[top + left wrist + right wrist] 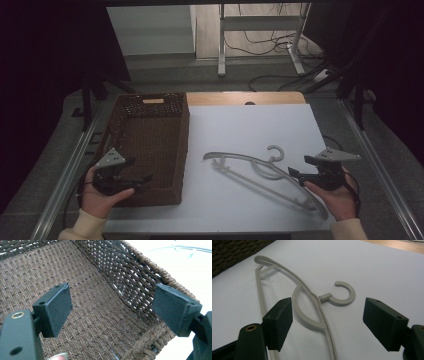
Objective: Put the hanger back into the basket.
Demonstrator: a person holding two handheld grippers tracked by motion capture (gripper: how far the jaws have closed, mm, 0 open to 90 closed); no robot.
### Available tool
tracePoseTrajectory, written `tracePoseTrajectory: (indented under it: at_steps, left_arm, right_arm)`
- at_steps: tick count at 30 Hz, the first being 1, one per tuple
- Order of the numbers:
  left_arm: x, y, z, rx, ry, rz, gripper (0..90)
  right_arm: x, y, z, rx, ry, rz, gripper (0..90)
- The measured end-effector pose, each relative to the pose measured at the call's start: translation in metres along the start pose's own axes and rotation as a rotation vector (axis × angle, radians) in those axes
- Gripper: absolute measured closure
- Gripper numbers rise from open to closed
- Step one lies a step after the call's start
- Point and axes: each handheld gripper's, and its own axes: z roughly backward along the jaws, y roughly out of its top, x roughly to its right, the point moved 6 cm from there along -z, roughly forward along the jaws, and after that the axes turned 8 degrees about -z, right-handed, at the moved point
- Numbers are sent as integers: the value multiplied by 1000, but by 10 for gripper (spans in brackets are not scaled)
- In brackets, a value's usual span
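At the bottom of the high view, a person's two hands each hold a gripper. The left gripper (pixel 131 178), lower left of the frame, has its jaws wide apart and holding nothing, poised over the near end of a brown woven basket (pixel 172 197). The right gripper (pixel 297 174), lower right, is likewise spread and empty.

A pale plastic hanger (pixel 250 172) lies flat on the white table (pixel 240 125) at lower centre. Its hook points toward the far edge, and one end runs under the right hand. In the right gripper view the hanger's neck (pixel 322 315) sits between the open jaws, just ahead of them.

The likely risk is that the thin, flat hanger skids on the smooth table or twists out of a pinch.
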Motion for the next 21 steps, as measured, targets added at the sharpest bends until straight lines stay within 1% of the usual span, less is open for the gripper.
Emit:
tracePoseTrajectory:
  at_steps: [9,19,21]
  left_arm:
    - [0,2,-1,3,-6,-4,163]
    - [-1,1,-2,2,-10,9,160]
    - [0,1,-1,4,-11,5,160]
  right_arm:
    - [0,-1,0,-9,-1,10,245]
    - [3,0,-5,-15,13,3,244]
    - [4,0,-6,-22,10,3,245]
